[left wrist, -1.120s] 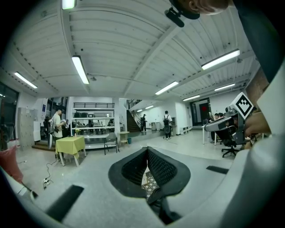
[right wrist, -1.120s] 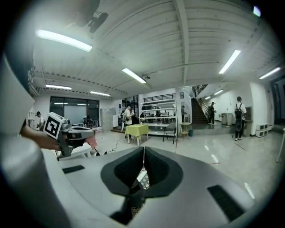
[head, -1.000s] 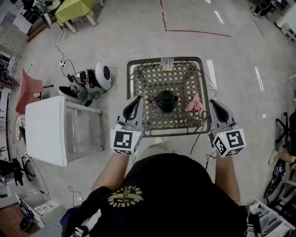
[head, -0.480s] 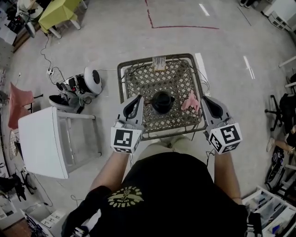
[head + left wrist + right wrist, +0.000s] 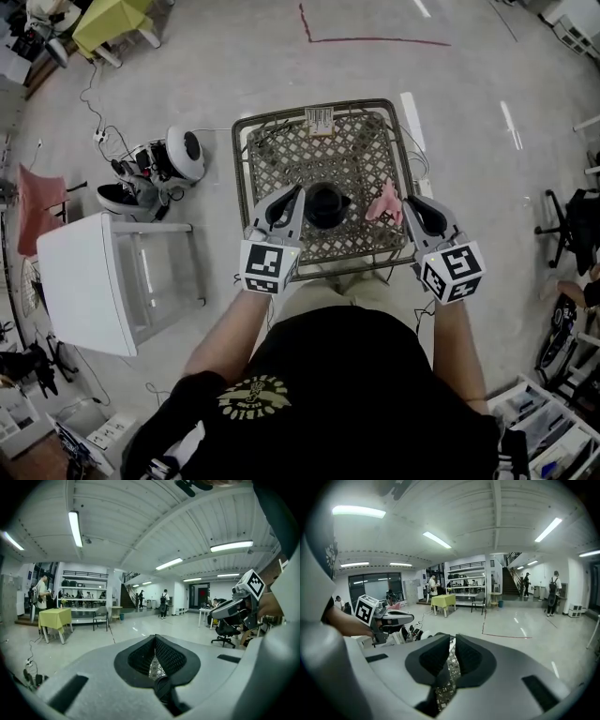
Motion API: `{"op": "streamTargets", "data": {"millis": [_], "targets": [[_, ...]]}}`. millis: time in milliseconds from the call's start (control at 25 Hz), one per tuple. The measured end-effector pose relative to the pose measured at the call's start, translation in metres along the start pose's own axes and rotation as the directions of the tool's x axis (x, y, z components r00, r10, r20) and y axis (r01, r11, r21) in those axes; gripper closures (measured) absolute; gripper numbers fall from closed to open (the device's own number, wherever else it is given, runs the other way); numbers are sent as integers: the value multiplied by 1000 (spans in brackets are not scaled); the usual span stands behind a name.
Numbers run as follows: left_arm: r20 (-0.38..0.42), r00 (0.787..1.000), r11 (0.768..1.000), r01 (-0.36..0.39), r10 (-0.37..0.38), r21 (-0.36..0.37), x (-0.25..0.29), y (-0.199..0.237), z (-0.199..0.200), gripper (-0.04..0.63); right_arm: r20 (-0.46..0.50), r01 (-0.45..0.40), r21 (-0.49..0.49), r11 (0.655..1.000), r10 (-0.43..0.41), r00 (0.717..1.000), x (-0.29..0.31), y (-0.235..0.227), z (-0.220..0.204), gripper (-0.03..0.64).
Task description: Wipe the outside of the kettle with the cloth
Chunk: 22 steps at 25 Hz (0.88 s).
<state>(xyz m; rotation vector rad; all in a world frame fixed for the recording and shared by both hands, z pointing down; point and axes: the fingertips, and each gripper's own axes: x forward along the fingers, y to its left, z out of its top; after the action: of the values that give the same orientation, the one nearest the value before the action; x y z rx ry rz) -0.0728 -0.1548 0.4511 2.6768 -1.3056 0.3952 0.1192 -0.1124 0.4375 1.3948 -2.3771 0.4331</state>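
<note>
Lying on the desk (image 5: 361, 150) right of the kettle (image 5: 326, 204), the cloth (image 5: 386, 202) is just beside the right tool (image 5: 412, 204), the nearer one; it and the left tool (image 5: 292, 197) are closed, empty.

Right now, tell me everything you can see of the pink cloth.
The pink cloth is a small, soft-looking rag, bunched up rather than spread flat. It lies on the lattice tabletop, just right of the black kettle and apart from it. The right gripper, shut and empty, has its tip at the cloth's right edge; whether they touch cannot be told.
</note>
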Motion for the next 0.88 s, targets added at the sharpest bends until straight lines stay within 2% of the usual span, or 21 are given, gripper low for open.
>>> {"op": "streamTargets", "data": {"millis": [360, 600, 720, 880], "targets": [[-123, 992, 1000, 8, -12, -30, 66, -7, -60, 588, -121, -27, 44, 999, 32, 992, 33, -45, -60, 603], [-164, 986, 998, 14, -23, -59, 100, -20, -101, 588, -197, -54, 64, 996, 66, 978, 59, -71, -118, 603], [-176, 984, 998, 13, -23, -53, 109, -24, -115, 588, -234, -66, 103, 992, 89, 968, 70, -82, -148, 601], [-168, 985, 1000, 25, -24, 4, 117, -24, -113, 588, -279, -79, 157, 984, 121, 953, 85, -95, -179, 601]]}}
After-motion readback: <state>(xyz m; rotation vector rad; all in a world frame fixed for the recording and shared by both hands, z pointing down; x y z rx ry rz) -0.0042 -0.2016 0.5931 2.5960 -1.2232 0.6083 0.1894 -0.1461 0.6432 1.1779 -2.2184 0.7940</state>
